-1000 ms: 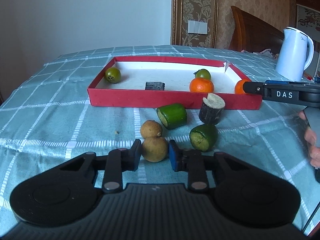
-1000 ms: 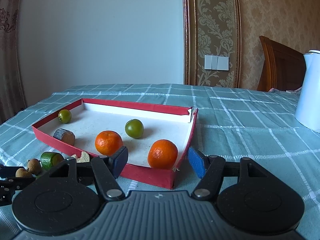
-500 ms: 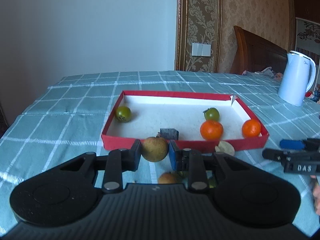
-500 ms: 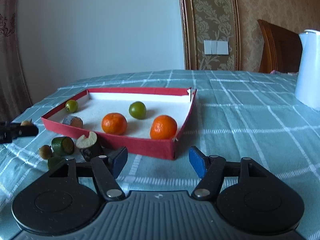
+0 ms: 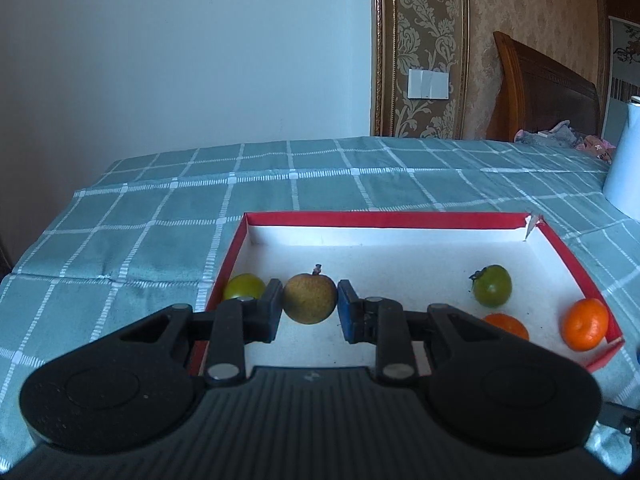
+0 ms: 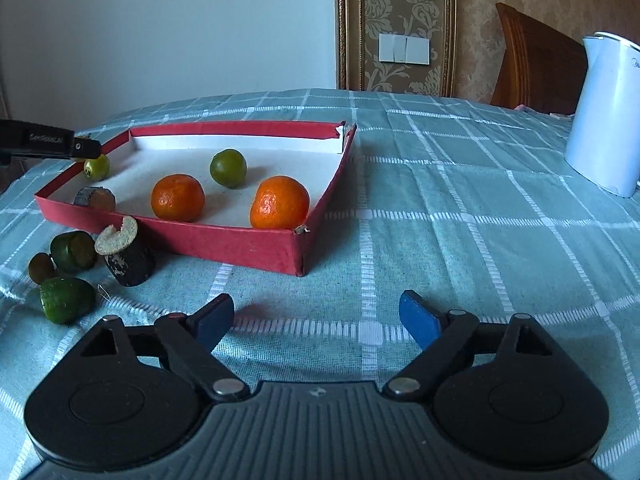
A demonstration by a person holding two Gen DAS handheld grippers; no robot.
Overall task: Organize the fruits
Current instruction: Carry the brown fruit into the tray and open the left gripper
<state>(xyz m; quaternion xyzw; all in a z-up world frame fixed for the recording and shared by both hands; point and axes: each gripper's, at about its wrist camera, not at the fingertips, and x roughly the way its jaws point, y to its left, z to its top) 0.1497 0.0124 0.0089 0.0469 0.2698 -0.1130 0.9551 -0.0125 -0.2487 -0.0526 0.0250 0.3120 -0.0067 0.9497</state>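
I'm working in what looks like a home, likely a bedroom or dining corner: a table under a teal checked cloth (image 6: 460, 208), ornate damask wallpaper (image 5: 424, 48) framed in gilt trim, a white wall switch panel (image 6: 404, 49), a carved wooden headboard (image 5: 544, 96) and a white electric kettle (image 6: 604, 116) standing on the cloth.

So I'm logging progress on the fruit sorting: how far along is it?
Partly done. The red box already holds two oranges, two green fruits and a dark cut piece. The left gripper holds a brown fruit over the box. Still outside: two green pieces, a small brown fruit and a dark chunk. The right gripper has nothing between its opening jaws.
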